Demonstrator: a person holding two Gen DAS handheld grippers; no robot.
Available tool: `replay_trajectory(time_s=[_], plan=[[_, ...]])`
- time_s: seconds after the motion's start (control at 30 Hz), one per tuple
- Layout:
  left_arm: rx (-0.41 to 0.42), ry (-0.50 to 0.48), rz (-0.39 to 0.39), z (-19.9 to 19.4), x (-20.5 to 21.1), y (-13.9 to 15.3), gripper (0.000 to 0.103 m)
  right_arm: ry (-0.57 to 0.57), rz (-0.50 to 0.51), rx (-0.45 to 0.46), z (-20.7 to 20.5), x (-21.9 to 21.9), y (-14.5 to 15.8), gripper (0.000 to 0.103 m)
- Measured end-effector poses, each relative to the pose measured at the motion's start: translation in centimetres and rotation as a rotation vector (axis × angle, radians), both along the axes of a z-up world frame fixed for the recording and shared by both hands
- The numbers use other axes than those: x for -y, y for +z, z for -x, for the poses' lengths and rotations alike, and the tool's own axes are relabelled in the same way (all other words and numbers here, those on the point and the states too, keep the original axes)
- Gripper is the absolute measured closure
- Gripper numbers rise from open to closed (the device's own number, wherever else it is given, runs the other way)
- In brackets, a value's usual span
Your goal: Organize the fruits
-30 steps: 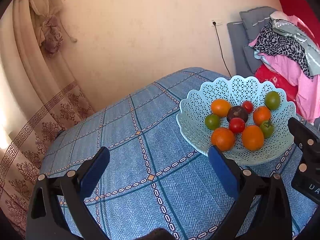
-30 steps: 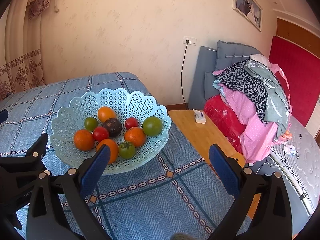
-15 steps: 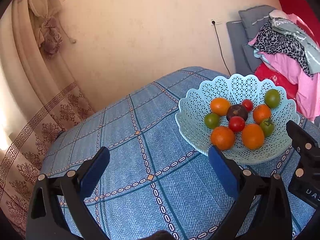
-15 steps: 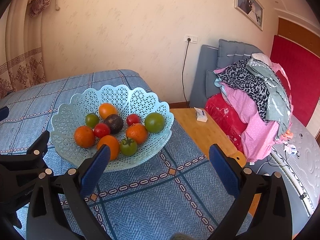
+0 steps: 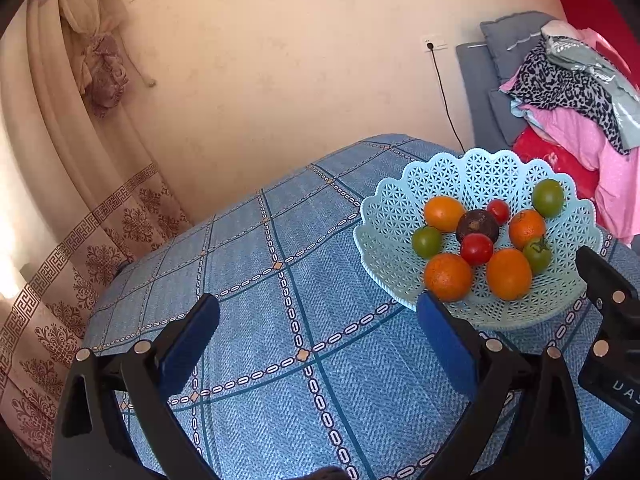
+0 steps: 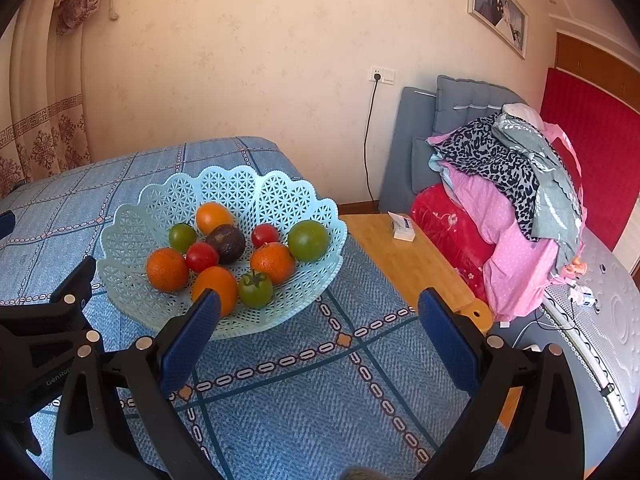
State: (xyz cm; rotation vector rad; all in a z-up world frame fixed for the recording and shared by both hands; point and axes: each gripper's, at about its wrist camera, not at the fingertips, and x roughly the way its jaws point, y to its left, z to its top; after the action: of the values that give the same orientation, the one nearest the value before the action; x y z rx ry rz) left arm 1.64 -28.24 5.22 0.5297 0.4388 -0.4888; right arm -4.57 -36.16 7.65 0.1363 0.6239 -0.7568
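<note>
A pale blue lattice basket (image 5: 472,172) (image 6: 240,188) stands on the blue patterned tablecloth (image 5: 280,288) (image 6: 320,380). It holds several fruits: oranges (image 5: 448,276) (image 6: 167,269), red tomatoes (image 5: 476,249) (image 6: 202,257), green tomatoes (image 5: 427,241) (image 6: 255,289), a dark avocado (image 5: 477,225) (image 6: 226,242) and a green round fruit (image 5: 548,197) (image 6: 308,240). My left gripper (image 5: 318,336) is open and empty, left of and nearer than the basket. My right gripper (image 6: 319,334) is open and empty, just in front of the basket's right side.
A wooden side table (image 6: 404,256) with a small white box (image 6: 402,227) stands right of the table. Beyond it a pile of clothes (image 6: 516,184) (image 5: 576,92) lies on a bed. A curtain (image 5: 80,160) hangs at the left, and a cable (image 6: 368,136) runs down the wall.
Both grippers have drifted slightly; the basket sits a little lower and nearer in the right wrist view. Both grippers remain open and no fruit has moved.
</note>
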Motion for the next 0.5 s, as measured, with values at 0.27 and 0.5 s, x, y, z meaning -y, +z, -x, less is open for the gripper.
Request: replay_trajectory(time_s=[0.27, 0.5], plan=[[-0.001, -0.008, -0.004, 0.18, 0.14, -0.08, 0.005, -0.001, -0.004, 0.001, 0.04, 0.15, -0.20, 0.003], [-0.013, 0.012, -0.010, 0.00, 0.36, -0.20, 0.005, -0.003, -0.008, 0.001, 0.15, 0.20, -0.39, 0.003]])
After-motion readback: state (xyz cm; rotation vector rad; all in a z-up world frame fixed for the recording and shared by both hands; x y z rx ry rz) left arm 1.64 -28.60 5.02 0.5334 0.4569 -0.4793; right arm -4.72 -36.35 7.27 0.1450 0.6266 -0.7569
